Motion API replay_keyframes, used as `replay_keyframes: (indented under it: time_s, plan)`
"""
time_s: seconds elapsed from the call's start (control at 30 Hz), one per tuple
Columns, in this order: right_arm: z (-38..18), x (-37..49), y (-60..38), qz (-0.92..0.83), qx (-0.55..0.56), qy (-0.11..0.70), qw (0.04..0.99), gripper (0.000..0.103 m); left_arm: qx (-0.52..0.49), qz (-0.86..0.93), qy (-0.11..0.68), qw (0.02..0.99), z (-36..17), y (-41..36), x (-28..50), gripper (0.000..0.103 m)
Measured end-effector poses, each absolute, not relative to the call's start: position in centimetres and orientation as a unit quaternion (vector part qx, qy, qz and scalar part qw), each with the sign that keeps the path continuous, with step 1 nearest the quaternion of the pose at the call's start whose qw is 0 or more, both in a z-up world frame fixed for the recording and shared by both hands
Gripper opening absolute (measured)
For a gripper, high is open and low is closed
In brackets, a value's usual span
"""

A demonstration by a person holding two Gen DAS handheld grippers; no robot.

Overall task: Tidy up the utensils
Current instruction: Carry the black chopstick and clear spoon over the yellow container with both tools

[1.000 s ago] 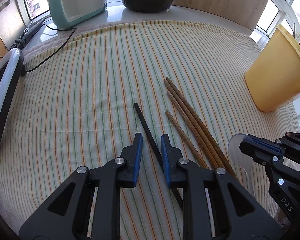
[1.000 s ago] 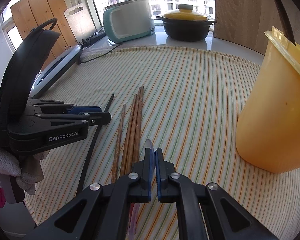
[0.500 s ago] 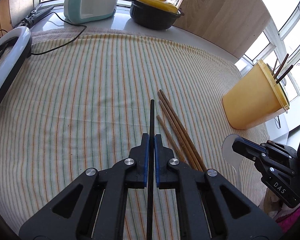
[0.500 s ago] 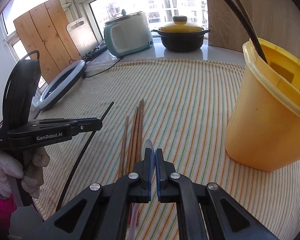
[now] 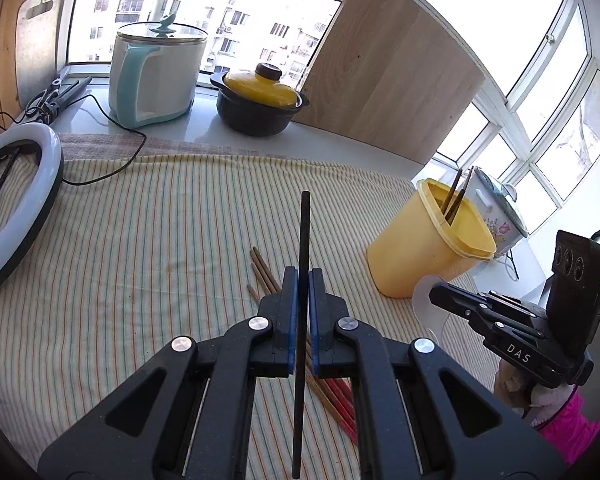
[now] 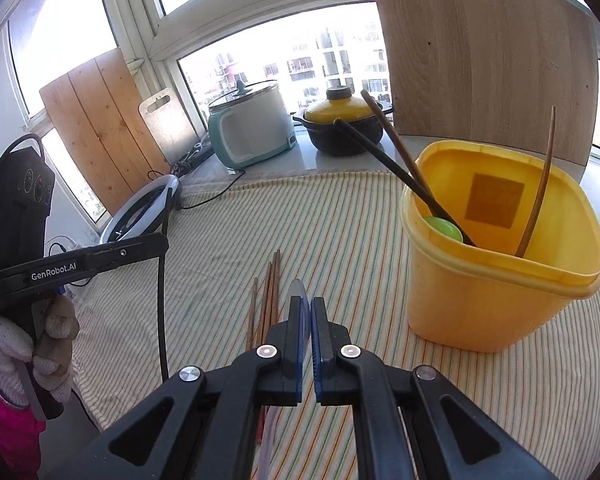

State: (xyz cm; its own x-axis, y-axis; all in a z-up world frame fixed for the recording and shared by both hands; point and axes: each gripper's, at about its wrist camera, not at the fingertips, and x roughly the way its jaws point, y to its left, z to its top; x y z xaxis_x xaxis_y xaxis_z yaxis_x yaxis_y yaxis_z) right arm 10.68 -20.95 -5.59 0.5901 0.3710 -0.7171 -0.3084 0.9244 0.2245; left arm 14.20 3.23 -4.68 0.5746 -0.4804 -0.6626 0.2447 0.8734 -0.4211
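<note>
Two grippers hold thin, light things above the striped cloth, near the yellow tub (image 6: pixel 500 280). The left gripper (image 5: pixel 303 284) pinches a stiff black chopstick (image 5: pixel 304 240) mid-length. The right gripper (image 6: pixel 308 312) pinches a clear plastic spoon (image 6: pixel 298 290); it looks slippery and bendy.

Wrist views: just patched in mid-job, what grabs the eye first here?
The yellow bin at the right on the striped cloth, with utensils already standing in it. Then the left tongs, shut on a black chopstick held above the cloth, and the right tongs, shut on a clear plastic spoon. Brown chopsticks lie loose between them.
</note>
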Motion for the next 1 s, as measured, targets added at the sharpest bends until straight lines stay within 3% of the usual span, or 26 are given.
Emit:
replay_keyframes:
  time_s: [1.0]
  plan:
    - [3.0,9.5,-29.5,0.123,0.068,0.305,0.942,0.001,-0.125,-0.335,0.320,0.877,6.0,-4.0,11.5,0.003]
